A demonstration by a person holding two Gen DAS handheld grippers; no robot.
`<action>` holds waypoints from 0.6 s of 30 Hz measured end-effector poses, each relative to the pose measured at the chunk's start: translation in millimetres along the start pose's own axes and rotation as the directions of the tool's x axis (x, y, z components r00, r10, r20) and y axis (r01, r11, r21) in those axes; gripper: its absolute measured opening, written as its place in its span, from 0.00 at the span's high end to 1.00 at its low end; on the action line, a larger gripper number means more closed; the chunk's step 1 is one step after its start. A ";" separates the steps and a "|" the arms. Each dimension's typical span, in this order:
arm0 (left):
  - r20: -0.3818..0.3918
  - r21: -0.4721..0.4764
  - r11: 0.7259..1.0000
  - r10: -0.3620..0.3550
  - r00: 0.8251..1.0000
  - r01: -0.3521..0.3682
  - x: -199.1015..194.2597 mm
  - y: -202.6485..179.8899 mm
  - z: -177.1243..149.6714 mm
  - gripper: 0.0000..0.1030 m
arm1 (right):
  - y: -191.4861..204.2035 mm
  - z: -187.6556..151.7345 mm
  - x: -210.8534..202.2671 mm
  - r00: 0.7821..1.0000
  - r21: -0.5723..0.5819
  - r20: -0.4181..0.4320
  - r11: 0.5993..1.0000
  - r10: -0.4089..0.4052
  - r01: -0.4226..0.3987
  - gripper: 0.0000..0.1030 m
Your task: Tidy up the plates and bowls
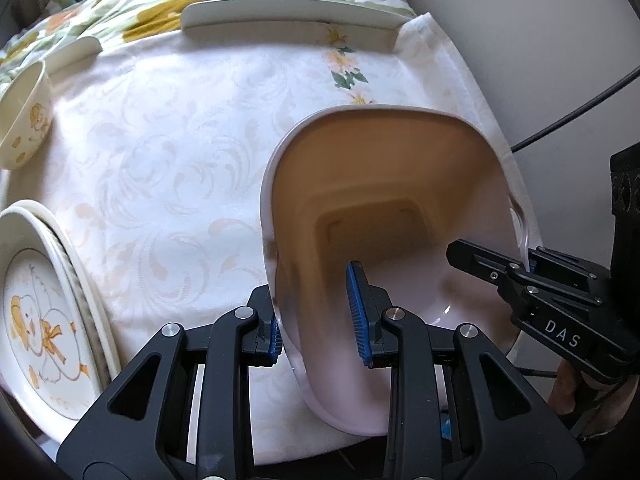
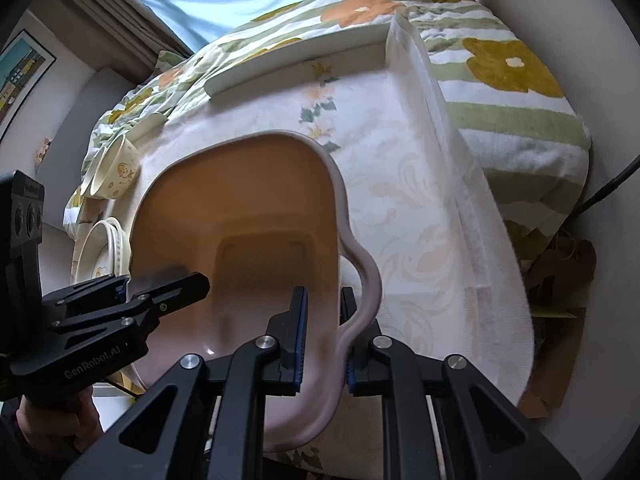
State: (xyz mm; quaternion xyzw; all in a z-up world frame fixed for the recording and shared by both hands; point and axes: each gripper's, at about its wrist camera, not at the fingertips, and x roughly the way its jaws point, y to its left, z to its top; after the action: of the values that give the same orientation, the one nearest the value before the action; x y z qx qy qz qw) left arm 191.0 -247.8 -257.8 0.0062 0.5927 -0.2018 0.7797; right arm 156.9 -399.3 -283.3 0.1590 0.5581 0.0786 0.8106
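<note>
A large pink squarish bowl with handles (image 1: 392,184) (image 2: 240,208) is held by both grippers above the white tablecloth. My left gripper (image 1: 320,316) is shut on its left rim, one blue pad inside and one outside. My right gripper (image 2: 324,340) is shut on its right handle; it also shows in the left wrist view (image 1: 524,272). The left gripper shows in the right wrist view (image 2: 124,284). A stack of duck-print plates (image 1: 44,312) (image 2: 106,252) lies at the near left. A small duck-print bowl (image 1: 24,120) (image 2: 120,172) stands behind it.
A long white rectangular plate (image 1: 292,16) (image 2: 300,64) lies at the table's far edge, a smaller white dish (image 1: 76,52) to its left. A flowered quilt (image 2: 500,80) lies behind and right of the table. A black cable (image 1: 580,108) hangs at the right.
</note>
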 end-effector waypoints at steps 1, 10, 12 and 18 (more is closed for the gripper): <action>0.002 0.008 1.000 0.009 1.000 -0.009 1.6 -1.1 0.5 0.76 | -1.0 -0.3 1.0 1.000 0.002 0.002 1.000 0.001 -0.001 0.86; 0.012 0.024 0.997 0.073 0.997 -0.073 10.3 -4.9 0.2 0.76 | -10.8 -5.7 3.6 1.000 0.033 0.006 0.999 0.014 -0.014 0.86; 0.012 0.034 0.994 0.104 0.995 -0.104 13.4 -8.1 0.1 0.76 | -12.8 -5.9 3.6 1.000 0.047 0.006 0.999 0.022 -0.022 0.86; 0.010 0.022 0.994 0.102 0.995 -0.103 16.0 -7.3 0.3 0.75 | -21.0 -7.1 1.9 0.999 0.099 0.012 0.994 0.053 -0.054 0.86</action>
State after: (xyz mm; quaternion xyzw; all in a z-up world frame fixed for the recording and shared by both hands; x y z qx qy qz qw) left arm 192.4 -259.5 -270.8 0.0443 0.5860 -0.1680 0.7914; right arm 149.9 -417.1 -294.5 0.2145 0.5531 0.0719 0.8018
